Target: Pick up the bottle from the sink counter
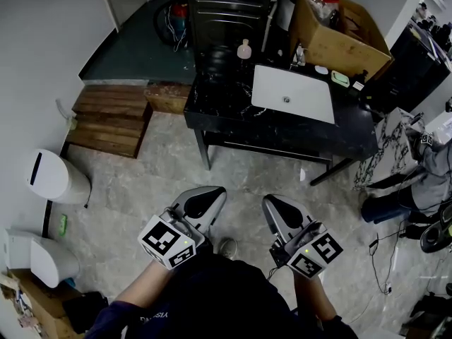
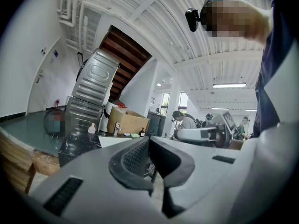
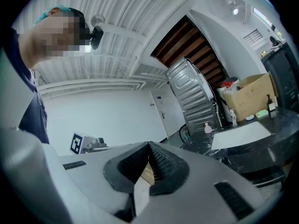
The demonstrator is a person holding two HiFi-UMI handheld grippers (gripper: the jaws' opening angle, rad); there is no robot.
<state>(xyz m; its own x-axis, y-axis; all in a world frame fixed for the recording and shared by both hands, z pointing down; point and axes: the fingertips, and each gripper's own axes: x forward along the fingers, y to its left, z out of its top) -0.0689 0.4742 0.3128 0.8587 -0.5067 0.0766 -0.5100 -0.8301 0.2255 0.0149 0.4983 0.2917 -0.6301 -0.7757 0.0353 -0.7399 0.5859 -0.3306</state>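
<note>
Two grey hand-held two-jaw grippers are in view. The left gripper (image 1: 206,202) and the right gripper (image 1: 277,209) sit side by side, low before the person's body and well apart from the black marble sink counter (image 1: 219,108). Each gripper's own view shows its ribbed jaws pressed together with nothing between them, so both are clenched and empty. The counter carries one white rectangular sink basin (image 1: 293,94) and two bottles: one small pale bottle with a white cap (image 1: 244,49), upright at the back edge left of the basin, and one small dark bottle (image 1: 359,82) at the right end. One open brown cardboard box (image 1: 339,34) sits at the counter's back right. Two white containers stand on the floor at the left: one white rounded bin (image 1: 56,179) and a second white rounded bin (image 1: 32,256).
</note>
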